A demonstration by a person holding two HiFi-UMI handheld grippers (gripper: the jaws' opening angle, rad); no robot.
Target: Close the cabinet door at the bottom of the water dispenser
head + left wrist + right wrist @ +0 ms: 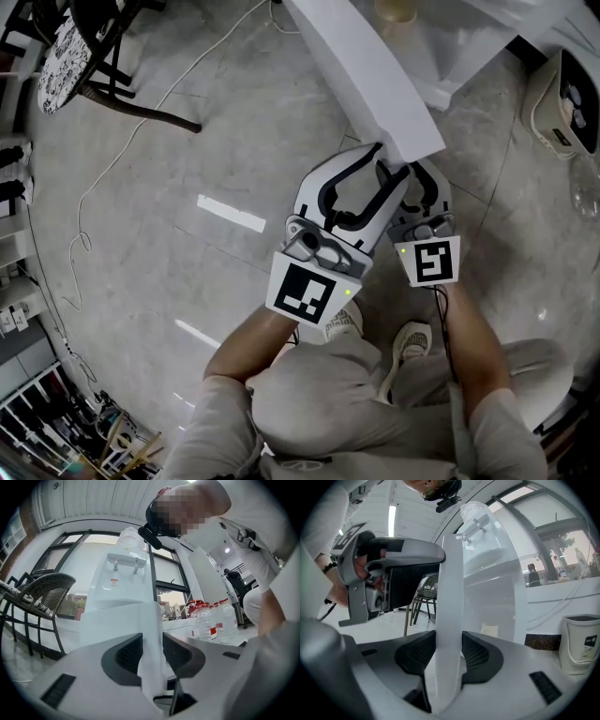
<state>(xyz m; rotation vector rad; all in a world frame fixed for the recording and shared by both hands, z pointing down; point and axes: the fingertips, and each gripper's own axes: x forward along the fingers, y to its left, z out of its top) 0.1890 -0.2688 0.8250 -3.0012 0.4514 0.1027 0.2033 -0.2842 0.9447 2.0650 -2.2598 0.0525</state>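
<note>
The white cabinet door (375, 75) stands open and runs from the water dispenser (122, 581) toward me. Both grippers meet at its free edge. My left gripper (389, 161) has the door's edge (152, 634) between its dark pads (129, 656), which press on both faces. My right gripper (427, 173) is just beside it, on the same edge. The door (450, 597) stands upright between the right gripper's jaws, which are spread wide around it. The right gripper view also shows the left gripper's body (389, 573) close on the left and the dispenser (487, 573) behind.
A black wicker chair (84, 47) stands on the grey tiled floor at the far left, with a white cable (122, 150) trailing past it. Several water bottles (211, 620) stand to the dispenser's right. A cream bin (562, 103) sits at the right. My shoes (375, 328) are under the grippers.
</note>
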